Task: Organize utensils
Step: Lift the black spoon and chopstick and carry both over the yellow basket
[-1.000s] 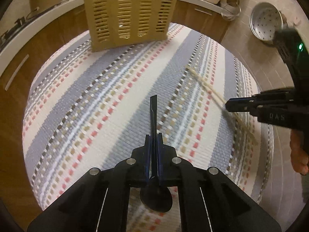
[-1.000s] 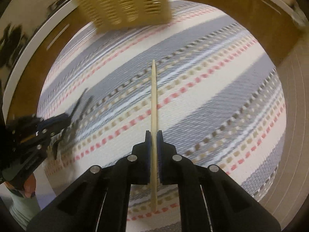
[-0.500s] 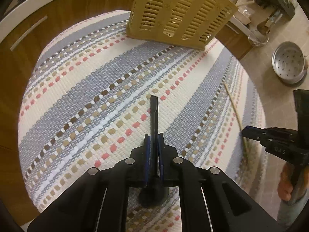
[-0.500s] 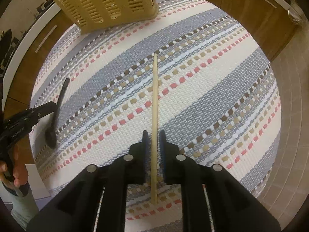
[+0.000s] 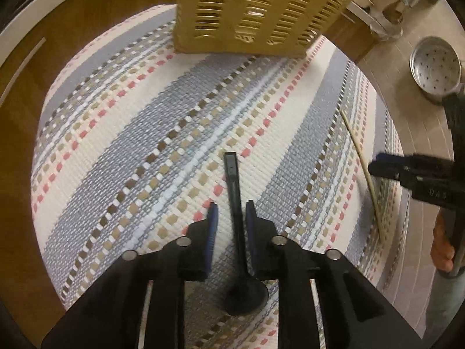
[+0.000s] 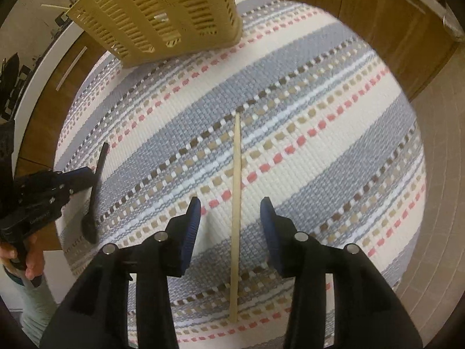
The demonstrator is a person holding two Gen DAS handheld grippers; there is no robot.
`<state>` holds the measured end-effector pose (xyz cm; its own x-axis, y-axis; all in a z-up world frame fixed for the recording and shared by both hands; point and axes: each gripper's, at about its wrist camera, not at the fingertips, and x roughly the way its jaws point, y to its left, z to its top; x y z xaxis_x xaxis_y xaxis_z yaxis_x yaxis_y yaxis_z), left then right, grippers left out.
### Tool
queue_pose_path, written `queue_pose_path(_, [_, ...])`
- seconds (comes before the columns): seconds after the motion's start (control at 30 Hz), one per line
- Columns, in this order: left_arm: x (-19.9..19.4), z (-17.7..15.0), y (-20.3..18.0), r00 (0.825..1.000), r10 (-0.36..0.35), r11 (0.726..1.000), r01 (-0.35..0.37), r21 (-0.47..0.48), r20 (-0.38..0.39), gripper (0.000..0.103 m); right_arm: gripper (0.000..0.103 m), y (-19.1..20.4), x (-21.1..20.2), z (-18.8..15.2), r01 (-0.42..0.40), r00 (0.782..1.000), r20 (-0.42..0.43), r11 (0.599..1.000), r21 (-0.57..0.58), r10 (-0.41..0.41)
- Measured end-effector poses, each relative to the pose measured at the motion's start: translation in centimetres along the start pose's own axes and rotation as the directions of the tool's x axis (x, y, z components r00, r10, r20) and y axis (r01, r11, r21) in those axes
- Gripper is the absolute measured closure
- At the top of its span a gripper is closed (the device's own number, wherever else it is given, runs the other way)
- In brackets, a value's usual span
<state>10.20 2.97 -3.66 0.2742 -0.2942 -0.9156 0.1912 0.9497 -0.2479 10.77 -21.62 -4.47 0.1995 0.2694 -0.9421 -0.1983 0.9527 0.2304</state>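
The left gripper (image 5: pixel 229 221) stood with fingers apart astride the spoon (image 5: pixel 234 203) handle, which lay on the mat (image 5: pixel 130 151). The right gripper (image 6: pixel 231 218) was spread wider around the chopstick (image 6: pixel 236 197), also flat on the mat. Both looked light and stiff; the thin, smooth chopstick would likely roll or pivot, so mid-length seemed the best hold. The basket (image 5: pixel 252 11) stood well beyond.

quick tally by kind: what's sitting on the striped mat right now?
Black spoon: 1
Wooden chopstick: 1
Yellow slotted basket: 1
Total: 3 on the striped mat
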Motion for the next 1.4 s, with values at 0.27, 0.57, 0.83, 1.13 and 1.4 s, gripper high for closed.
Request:
queue_pose_path(0.27, [1.5,1.4,-2.1,0.999,0.012,0.999,-0.01,0.048,-0.034,0.068,0.065,1.3,1.5,1.2,0.026,0.999,-0.038,0.999,-0.023,-0.027])
queue_pose_path(0.57, [3.5,2.1,-5.4,0.987,0.155,0.976,-0.146,0.162,-0.046,0.077,0.092,3.1,3.6,1.7,0.132,0.988,-0.075,0.99,-0.055,-0.136])
queue_pose_path(0.83, [4.3,2.4,-6.0,0.976,0.217,0.966,-0.213,0.149,-0.008,0.098,0.098,3.7,4.3,1.8,0.149,0.986,-0.066,0.987,-0.067,-0.154])
queue_pose_path(1.13, [1.6,1.9,-4.4,0.983,0.056,0.997,-0.064,0.044,0.175,0.098,0.098,3.8,0.9,0.5,0.039,0.998,0.05,0.994,-0.101,-0.034])
queue_pose_path(1.4, [-7.0,2.2,-5.1,0.842,-0.008,1.0,0.0,0.016,0.54,0.098,0.098,5.0,-5.9,-0.1,-0.063,0.946,0.305,0.985,-0.161,0.11])
